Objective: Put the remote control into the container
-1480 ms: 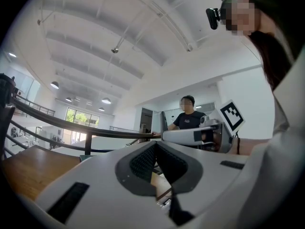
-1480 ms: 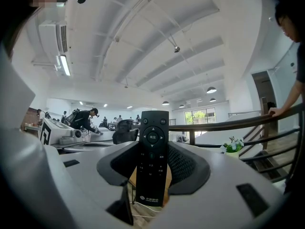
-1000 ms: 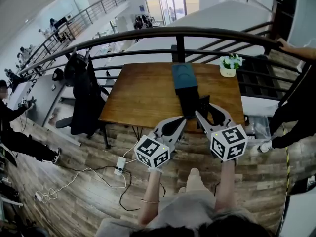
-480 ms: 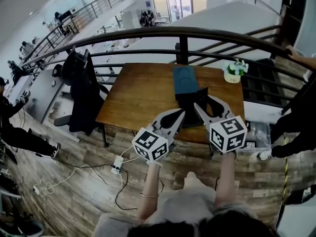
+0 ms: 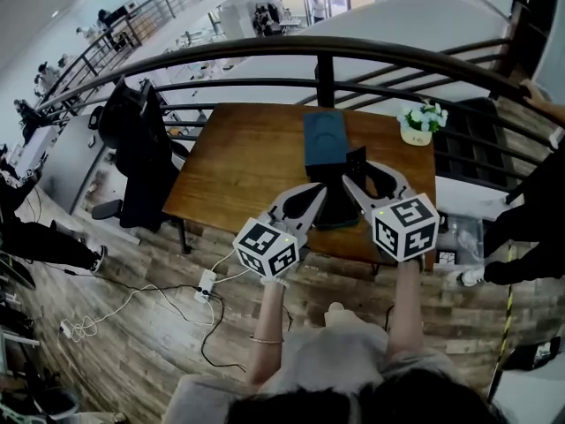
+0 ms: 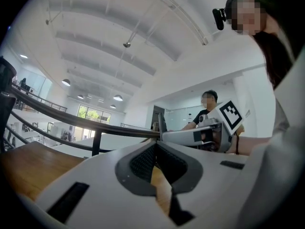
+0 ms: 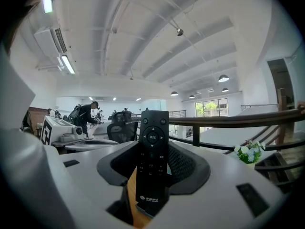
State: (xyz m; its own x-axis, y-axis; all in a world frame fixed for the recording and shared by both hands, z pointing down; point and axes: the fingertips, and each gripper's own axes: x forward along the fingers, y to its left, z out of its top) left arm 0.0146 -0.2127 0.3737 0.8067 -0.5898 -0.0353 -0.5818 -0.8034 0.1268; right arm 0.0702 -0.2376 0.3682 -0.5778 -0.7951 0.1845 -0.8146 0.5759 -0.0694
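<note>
Though upright, slim black remote control (image 7: 152, 163)

Person in a pale top, with a white handheld gripper in each hand

The smooth white plastic left gripper (image 5: 318, 203) and its twin, the white plastic right gripper (image 5: 366, 177), share one build. Each is a rounded shell tapering to two fingers (image 5: 296, 208), which are lined with black ribbed pads (image 6: 143, 160). A grey collar rims the hollow around the pads, and narrow black rectangular slots (image 6: 66, 202) sit on the flanks of the shell. At the back of each gripper is a white cube with black square markers (image 5: 267, 247). The person wears a loose pale grey top (image 5: 327, 369) and a thin band (image 5: 259, 341) at the left wrist. They have long dark hair (image 6: 276, 51) and a small black head-mounted camera (image 6: 219, 17).
</note>
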